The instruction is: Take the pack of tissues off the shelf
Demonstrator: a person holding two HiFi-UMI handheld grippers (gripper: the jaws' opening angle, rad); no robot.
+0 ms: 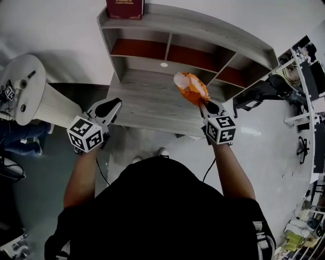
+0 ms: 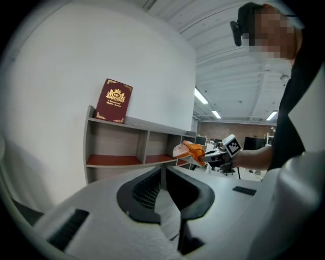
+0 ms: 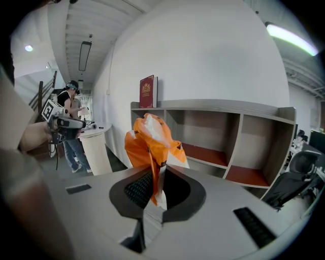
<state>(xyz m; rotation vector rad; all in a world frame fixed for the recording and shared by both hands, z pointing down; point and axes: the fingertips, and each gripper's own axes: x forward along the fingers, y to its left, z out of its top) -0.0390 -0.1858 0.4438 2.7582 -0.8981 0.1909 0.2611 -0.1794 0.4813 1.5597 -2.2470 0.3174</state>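
Observation:
The pack of tissues (image 1: 191,87), orange and white plastic, hangs in the air in front of the grey shelf (image 1: 152,104), clear of its boards. My right gripper (image 1: 204,105) is shut on the pack's lower edge. In the right gripper view the pack (image 3: 152,139) stands up from the pinched jaws of that gripper (image 3: 158,170), with the shelf (image 3: 213,106) behind. My left gripper (image 1: 109,107) hovers at the shelf's left front, shut and empty. From the left gripper (image 2: 163,170) view I see the pack (image 2: 192,151) held off to the right.
A dark red book (image 1: 124,7) stands on the shelf top. A white round pedestal (image 1: 30,91) is at the left, with another person's legs (image 1: 20,137) beside it. A black office chair (image 1: 264,91) and desks are at the right.

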